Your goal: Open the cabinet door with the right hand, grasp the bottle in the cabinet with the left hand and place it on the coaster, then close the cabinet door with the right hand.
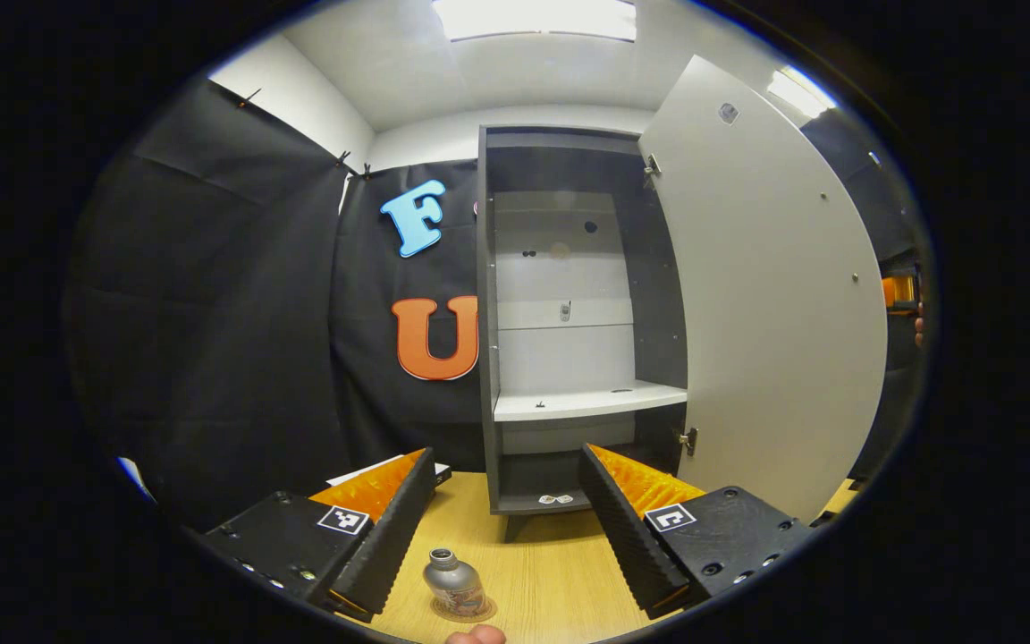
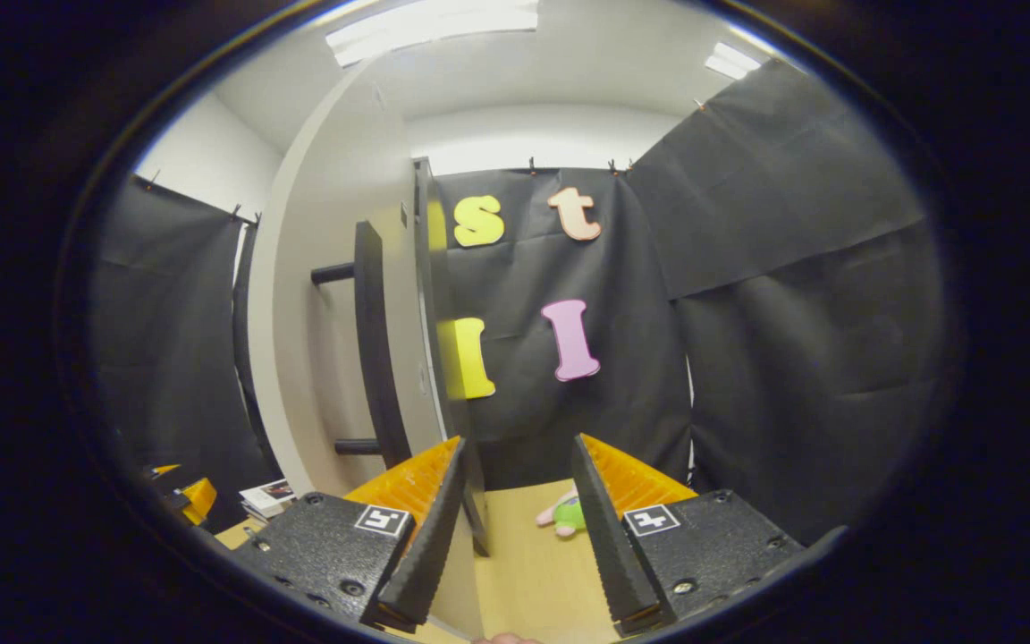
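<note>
Below the left gripper (image 1: pixel 502 528), whose 2 fingers stand spread and empty, the bottle (image 1: pixel 453 581) sits upright on the coaster (image 1: pixel 464 611) on the table (image 1: pixel 551 572). Right gripper (image 2: pixel 519 528) gapes beside the swung-out cabinet door (image 2: pixel 327 295).

I see a pale wood-grain desk (image 1: pixel 551 572) with a matt finish, and on it a bottle (image 1: pixel 453 581) that looks like dull grey metal. The cabinet door (image 1: pixel 774 304) is smooth matt light grey board. My left gripper (image 1: pixel 502 537) has black ribbed pads (image 1: pixel 390 528) on orange plastic.
</note>
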Demonstrator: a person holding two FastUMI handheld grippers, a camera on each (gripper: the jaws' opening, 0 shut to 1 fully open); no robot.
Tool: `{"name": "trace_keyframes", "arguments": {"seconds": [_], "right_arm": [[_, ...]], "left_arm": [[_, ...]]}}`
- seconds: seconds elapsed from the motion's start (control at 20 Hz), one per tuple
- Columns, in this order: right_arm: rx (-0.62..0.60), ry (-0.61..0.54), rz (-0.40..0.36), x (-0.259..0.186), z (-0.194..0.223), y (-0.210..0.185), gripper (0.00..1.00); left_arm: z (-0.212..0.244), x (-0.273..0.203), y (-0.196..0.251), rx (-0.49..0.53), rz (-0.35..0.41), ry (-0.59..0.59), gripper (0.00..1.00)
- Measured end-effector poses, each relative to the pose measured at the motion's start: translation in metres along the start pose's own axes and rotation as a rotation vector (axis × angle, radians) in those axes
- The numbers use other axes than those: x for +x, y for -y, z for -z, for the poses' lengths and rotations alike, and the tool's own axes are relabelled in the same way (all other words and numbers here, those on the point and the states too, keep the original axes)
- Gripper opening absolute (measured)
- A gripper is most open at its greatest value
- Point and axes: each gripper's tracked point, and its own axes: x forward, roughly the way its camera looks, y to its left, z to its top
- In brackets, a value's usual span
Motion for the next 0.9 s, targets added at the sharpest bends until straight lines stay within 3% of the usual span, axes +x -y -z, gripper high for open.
{"name": "trace_keyframes", "arguments": {"seconds": [0.1,0.25,0.55,0.7,0.8,0.9], "right_arm": [[0.037,-0.006,-0.019,0.003,0.002,0.001,0.73],[0.085,-0.014,-0.050,0.007,0.003,-0.004,0.74],[-0.009,-0.003,-0.039,0.003,0.000,-0.009,0.72],[-0.047,-0.028,-0.076,0.002,0.003,-0.022,0.67],[-0.056,-0.036,-0.111,0.001,0.004,-0.036,0.71],[-0.033,-0.045,-0.152,0.000,0.010,-0.051,0.67]], "left_arm": [[-0.009,-0.005,0.010,-0.041,0.035,0.009,0.96],[-0.020,-0.015,0.005,-0.024,0.015,0.011,0.96],[-0.021,-0.026,0.012,-0.014,0.013,0.004,0.96],[-0.017,-0.030,0.014,0.003,0.015,-0.001,1.00],[-0.014,-0.035,0.016,0.015,0.018,-0.003,1.00],[-0.009,-0.035,0.018,0.023,0.015,-0.004,0.96]]}}
